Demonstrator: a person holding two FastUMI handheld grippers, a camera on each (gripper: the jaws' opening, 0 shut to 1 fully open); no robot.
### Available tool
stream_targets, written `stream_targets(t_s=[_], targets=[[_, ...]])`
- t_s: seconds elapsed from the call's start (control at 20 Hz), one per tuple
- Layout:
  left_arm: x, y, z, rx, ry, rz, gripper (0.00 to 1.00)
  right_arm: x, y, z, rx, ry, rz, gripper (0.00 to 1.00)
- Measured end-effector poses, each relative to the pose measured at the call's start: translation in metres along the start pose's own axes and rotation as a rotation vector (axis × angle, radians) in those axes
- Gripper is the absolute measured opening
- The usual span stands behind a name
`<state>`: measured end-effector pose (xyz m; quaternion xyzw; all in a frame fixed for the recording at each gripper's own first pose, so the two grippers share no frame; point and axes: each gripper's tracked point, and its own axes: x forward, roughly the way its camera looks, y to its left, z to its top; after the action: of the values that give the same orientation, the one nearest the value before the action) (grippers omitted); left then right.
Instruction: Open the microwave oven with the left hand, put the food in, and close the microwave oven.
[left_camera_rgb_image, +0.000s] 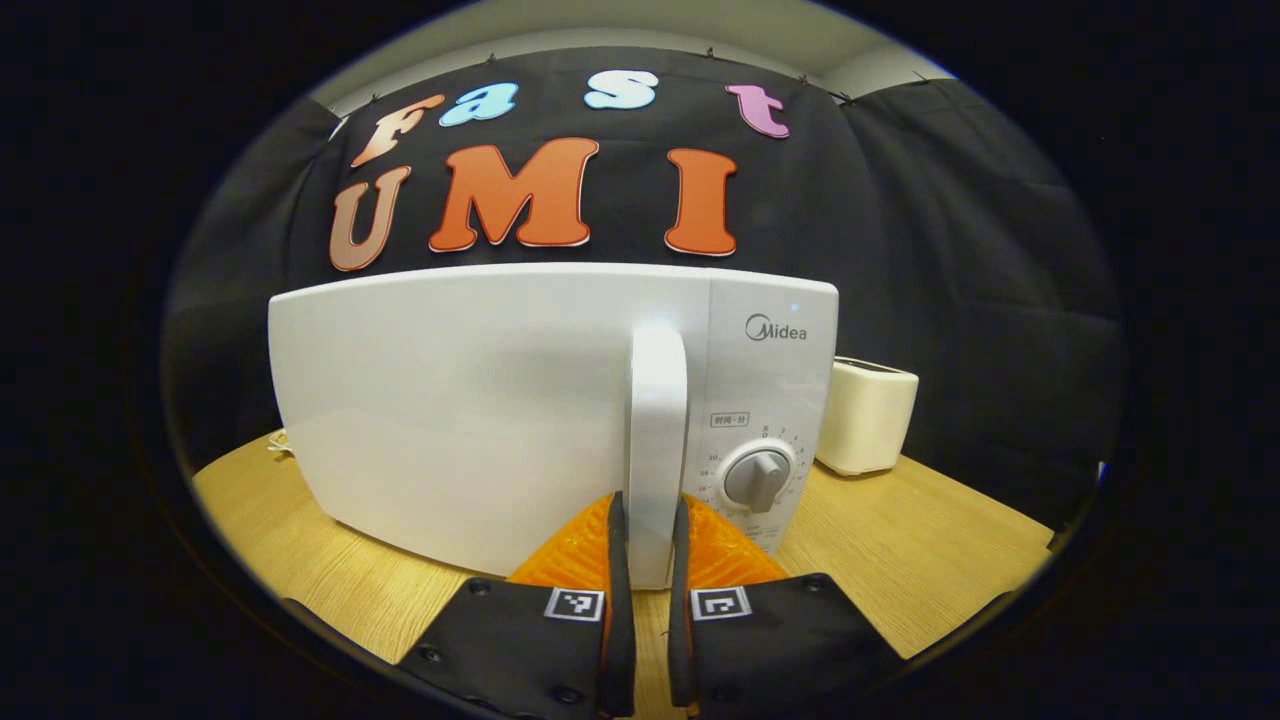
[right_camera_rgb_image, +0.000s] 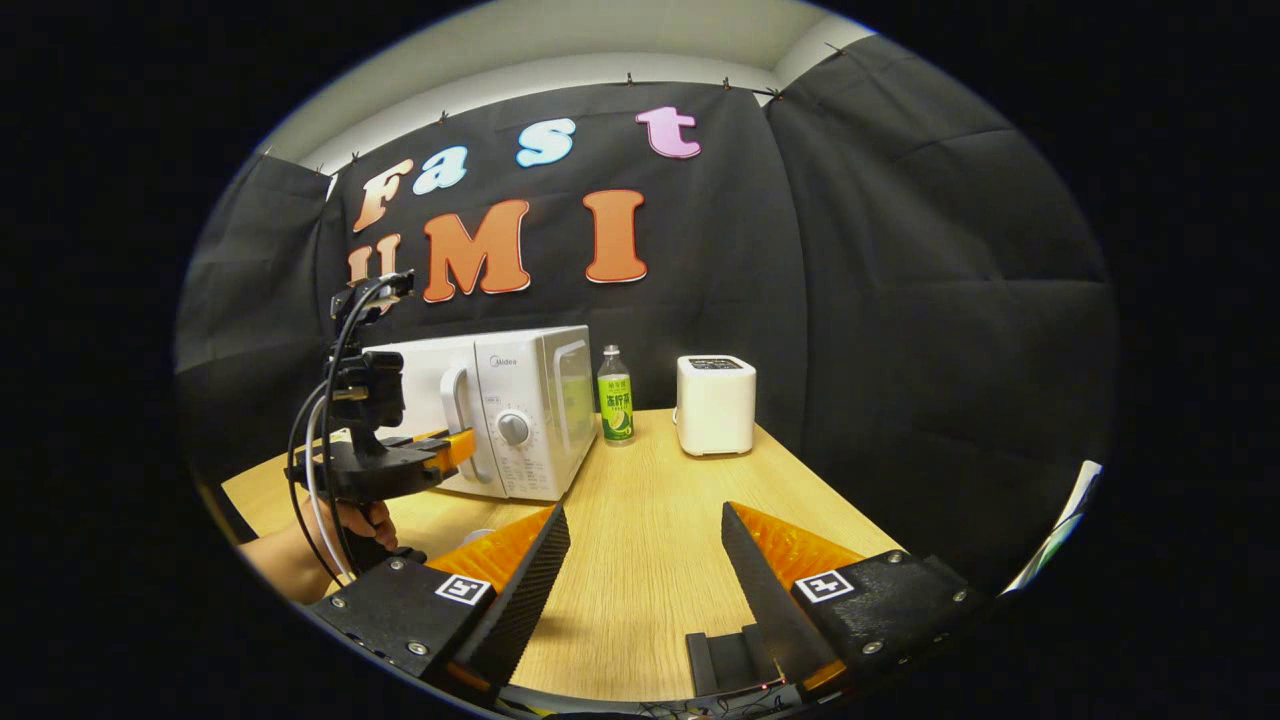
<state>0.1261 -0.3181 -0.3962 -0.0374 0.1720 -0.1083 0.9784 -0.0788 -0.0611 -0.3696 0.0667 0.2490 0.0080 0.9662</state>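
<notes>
Two fingers of the left gripper (left_camera_rgb_image: 648, 535) clamp the microwave's (left_camera_rgb_image: 480, 400) rigid, smooth vertical handle (left_camera_rgb_image: 658, 440) — low down; right gripper (right_camera_rgb_image: 640, 545) gapes empty over the near tabletop (right_camera_rgb_image: 650, 520).

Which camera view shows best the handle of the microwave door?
The left gripper view: the door handle stands close and central, with the left gripper shut on its lower part. In the right gripper view the handle is small and far, seen from the side.
</notes>
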Motion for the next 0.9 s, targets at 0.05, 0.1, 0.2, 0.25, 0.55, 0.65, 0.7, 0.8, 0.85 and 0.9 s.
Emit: stream_targets(t_s=[0.05,0.1,0.2,0.25,0.55,0.65,0.7,0.8,0.85,0.9], targets=[[0.0,0.001,0.0,0.002,-0.002,-0.001,0.18,0.001,0.0,-0.003,0.0,0.007,0.002,0.95],[0.0,-0.001,-0.002,0.005,0.001,-0.011,0.17,0.002,0.0,-0.005,-0.001,0.013,0.004,0.95],[-0.006,0.0,-0.002,-0.017,0.006,-0.021,0.18,0.002,-0.002,-0.007,0.003,0.017,0.002,0.95],[-0.012,0.001,-0.002,-0.029,-0.014,-0.016,0.17,0.003,-0.001,-0.008,0.005,0.016,0.002,0.95],[-0.061,0.008,-0.005,0.011,-0.03,-0.056,0.16,0.004,0.011,-0.021,0.061,0.051,0.036,0.95],[-0.082,0.015,-0.007,0.031,-0.036,-0.058,0.16,0.001,0.019,-0.027,0.075,0.07,0.054,0.95],[-0.093,0.02,-0.008,0.036,-0.037,-0.058,0.16,0.001,0.023,-0.03,0.08,0.077,0.06,0.95],[-0.115,0.029,-0.012,0.031,-0.04,-0.059,0.16,-0.002,0.032,-0.033,0.09,0.089,0.076,0.95],[-0.125,0.035,-0.013,0.034,-0.039,-0.055,0.16,-0.003,0.037,-0.036,0.097,0.095,0.086,0.95],[-0.135,0.041,-0.013,0.04,-0.044,-0.05,0.15,-0.003,0.043,-0.038,0.105,0.104,0.096,0.95]])
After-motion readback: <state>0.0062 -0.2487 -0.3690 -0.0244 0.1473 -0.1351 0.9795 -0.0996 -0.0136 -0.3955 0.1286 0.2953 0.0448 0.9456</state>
